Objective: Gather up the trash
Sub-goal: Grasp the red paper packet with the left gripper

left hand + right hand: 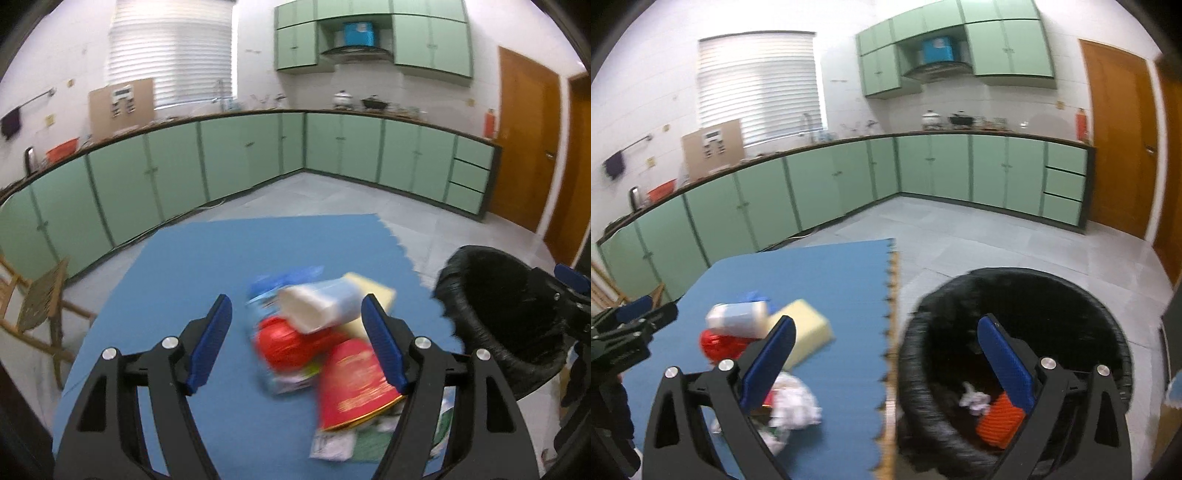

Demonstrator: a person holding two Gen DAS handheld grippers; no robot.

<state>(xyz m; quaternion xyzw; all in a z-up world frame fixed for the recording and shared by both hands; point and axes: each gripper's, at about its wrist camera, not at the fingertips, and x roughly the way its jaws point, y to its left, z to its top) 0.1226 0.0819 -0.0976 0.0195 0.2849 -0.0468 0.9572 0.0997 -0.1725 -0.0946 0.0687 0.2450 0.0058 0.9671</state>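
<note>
A pile of trash lies on the blue mat (pixel 207 266): a white and blue bottle (pixel 321 306), a yellow sponge (pixel 373 291), a round red item (pixel 284 343) and a red packet (pixel 351 384). My left gripper (pixel 295 343) hangs open above the pile with nothing between its fingers. In the right wrist view, my right gripper (pixel 886 363) is wide open and empty, straddling the mat's edge and the black-lined bin (pixel 923 369). An orange item (pixel 999 421) and a white crumpled paper (pixel 975 398) lie inside the bin. More crumpled white paper (pixel 794 402) sits on the mat.
The bin (pixel 454 280) stands just right of the mat. A wooden chair (pixel 40 306) is at the left. Green cabinets (pixel 240 155) line the far walls across grey tiled floor (pixel 997 236). A brown door (pixel 524 147) is at the right.
</note>
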